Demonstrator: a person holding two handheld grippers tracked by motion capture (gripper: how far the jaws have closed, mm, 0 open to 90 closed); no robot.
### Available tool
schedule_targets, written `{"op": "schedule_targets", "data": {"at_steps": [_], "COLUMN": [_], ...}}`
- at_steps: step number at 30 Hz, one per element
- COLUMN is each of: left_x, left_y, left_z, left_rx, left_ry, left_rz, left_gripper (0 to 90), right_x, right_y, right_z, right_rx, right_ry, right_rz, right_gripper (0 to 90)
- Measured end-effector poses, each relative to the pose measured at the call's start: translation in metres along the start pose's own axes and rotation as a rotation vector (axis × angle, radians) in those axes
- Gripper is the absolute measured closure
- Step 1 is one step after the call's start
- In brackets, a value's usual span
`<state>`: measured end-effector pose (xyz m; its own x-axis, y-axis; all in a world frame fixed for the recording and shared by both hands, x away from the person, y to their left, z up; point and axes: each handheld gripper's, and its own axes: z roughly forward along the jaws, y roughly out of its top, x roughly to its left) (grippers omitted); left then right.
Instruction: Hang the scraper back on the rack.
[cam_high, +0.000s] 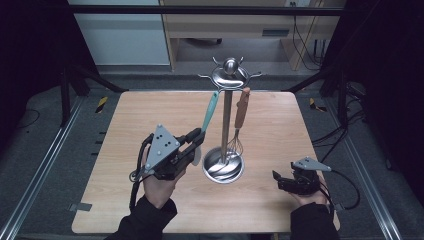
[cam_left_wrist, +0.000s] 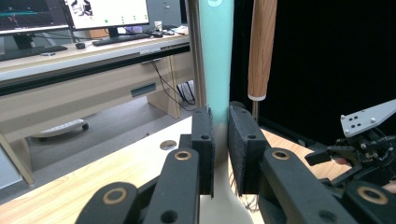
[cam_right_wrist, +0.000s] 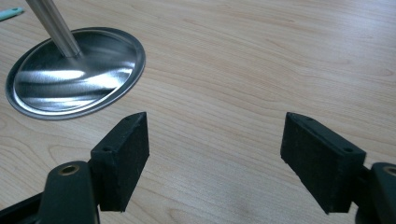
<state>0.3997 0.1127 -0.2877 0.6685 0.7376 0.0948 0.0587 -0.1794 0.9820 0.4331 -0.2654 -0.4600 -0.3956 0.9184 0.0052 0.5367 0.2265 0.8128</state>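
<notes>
The tabletop carries a steel rack near its middle. My left tool pinches the teal spatula hanging there; pulling sideways may tip the rack. My right tool rests spread near the right edge.

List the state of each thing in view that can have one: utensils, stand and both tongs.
Teal-handled spatula: hanging from the stand, clamped at its lower handle.
Wooden-handled wire whisk: hanging upright from the stand, untouched.
Shiny steel utensil stand: upright on the wooden table.
Left tongs: shut on the spatula.
Right tongs: open, holding nothing, low over the table.
</notes>
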Motion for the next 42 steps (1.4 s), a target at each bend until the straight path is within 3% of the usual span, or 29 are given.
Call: {"op": "schedule_targets", "data": {"at_steps": [13, 17, 26, 33, 42], "left_x": [0.001, 0.002, 0.009, 0.028, 0.062], "left_y": [-0.001, -0.001, -0.005, -0.026, -0.074], "left_z": [0.011, 0.014, 0.007, -0.002, -0.017], "left_rx": [0.003, 0.006, 0.009, 0.068, 0.188], "left_ry": [0.008, -0.021, -0.016, 0.006, 0.062], "left_rz": [0.007, -0.026, -0.03, -0.048, -0.099], "left_gripper": [80.0, 79.3, 64.2, 57.5, 53.3], "right_x": [0.0, 0.0, 0.0, 0.001, 0.002], "right_y": [0.0, 0.0, 0.0, 0.0, 0.002], "right_z": [0.0, 0.0, 0.0, 0.0, -0.003], "right_rx": [0.001, 0.0, -0.003, -0.004, -0.006], "right_ry": [0.001, 0.002, 0.005, 0.003, 0.012], "right_rz": [0.0, 0.001, 0.001, -0.006, -0.002], "right_gripper": [23.6, 23.6, 23.8, 26.7, 33.8]}}
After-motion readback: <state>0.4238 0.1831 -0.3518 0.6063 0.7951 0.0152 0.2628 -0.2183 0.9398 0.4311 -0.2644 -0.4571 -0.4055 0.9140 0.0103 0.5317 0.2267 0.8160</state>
